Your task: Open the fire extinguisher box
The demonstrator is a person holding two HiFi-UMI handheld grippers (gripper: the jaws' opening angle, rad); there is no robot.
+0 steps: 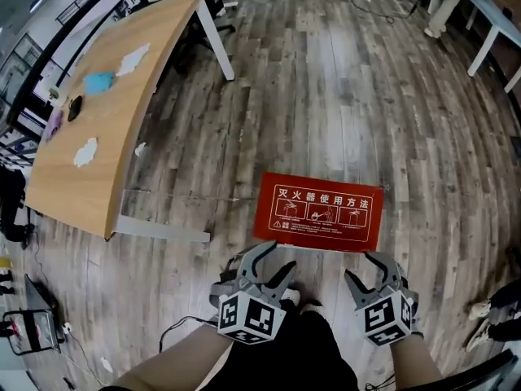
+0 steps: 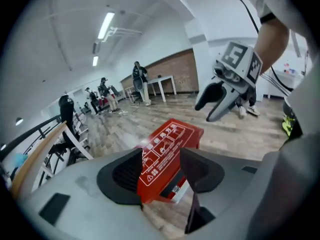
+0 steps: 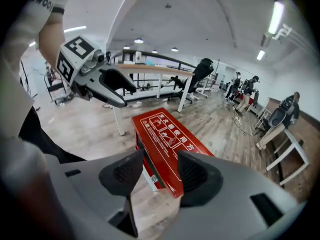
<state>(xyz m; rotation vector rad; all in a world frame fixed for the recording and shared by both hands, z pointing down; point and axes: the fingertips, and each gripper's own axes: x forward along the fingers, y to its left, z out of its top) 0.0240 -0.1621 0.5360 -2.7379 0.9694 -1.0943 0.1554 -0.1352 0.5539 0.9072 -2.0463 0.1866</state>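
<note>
Grey wooden floor (image 1: 342,80) ran across the room. Well left of the red fire extinguisher box (image 1: 319,212) stood a wooden table (image 1: 122,129). The left tool (image 1: 275,259) hovered just short of the box's near left corner, its jaws spread wide and gripping nothing. The box itself lay flat on the floor, printed lid up and closed. At the box's near right corner hung the right tool (image 1: 360,267), likewise wide open and empty.

I'm over a grey plank floor (image 1: 350,96). Long wooden table (image 1: 122,129) far left, white desks (image 1: 488,23) far right, strip lights (image 2: 106,25) on the white ceiling (image 2: 60,34).
</note>
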